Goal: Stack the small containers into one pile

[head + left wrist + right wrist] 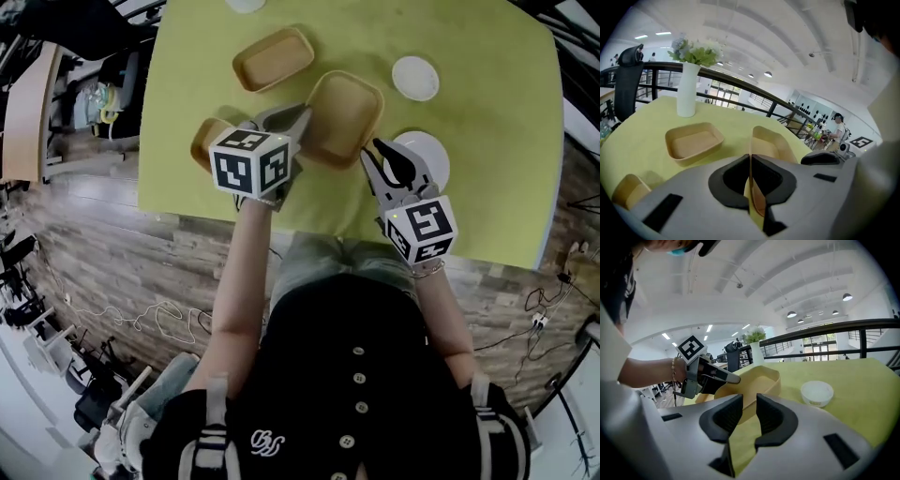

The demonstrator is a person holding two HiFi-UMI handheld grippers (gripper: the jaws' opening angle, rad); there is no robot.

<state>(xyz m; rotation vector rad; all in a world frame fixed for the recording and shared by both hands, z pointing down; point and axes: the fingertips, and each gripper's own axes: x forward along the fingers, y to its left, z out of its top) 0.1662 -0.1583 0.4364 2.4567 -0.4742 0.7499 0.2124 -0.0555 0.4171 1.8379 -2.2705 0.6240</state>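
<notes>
Tan tray (pixel 345 117), the middle one of three, has the wall of its near left side pinched upright between the jaws of the left claw (pixel 302 122). In the left gripper view the pads are almost closed, with only that thin wall between them, and the tray's open side spreads ahead and to the right of the tips. It looks tipped rather than flat on the table, though how far I cannot tell.

At the tray's opposite side is the right claw (pixel 382 155), its jaws partway apart. The right gripper view shows the tray's edge just beyond the tips and no pad pressing on it, so this claw holds nothing.

Ahead and to the left of the left claw, a second tray (pixel 273 58) sits flat on the yellow-green table (pixel 487 169). A third tray (pixel 208 141) lies close to that claw's left side, partly hidden by its marker cube.

Just to the right of the right claw is a white round dish (pixel 427 159), and a smaller white dish (pixel 415 78) lies farther ahead. A white vase (pixel 687 89) of flowers stands well beyond the left claw.
</notes>
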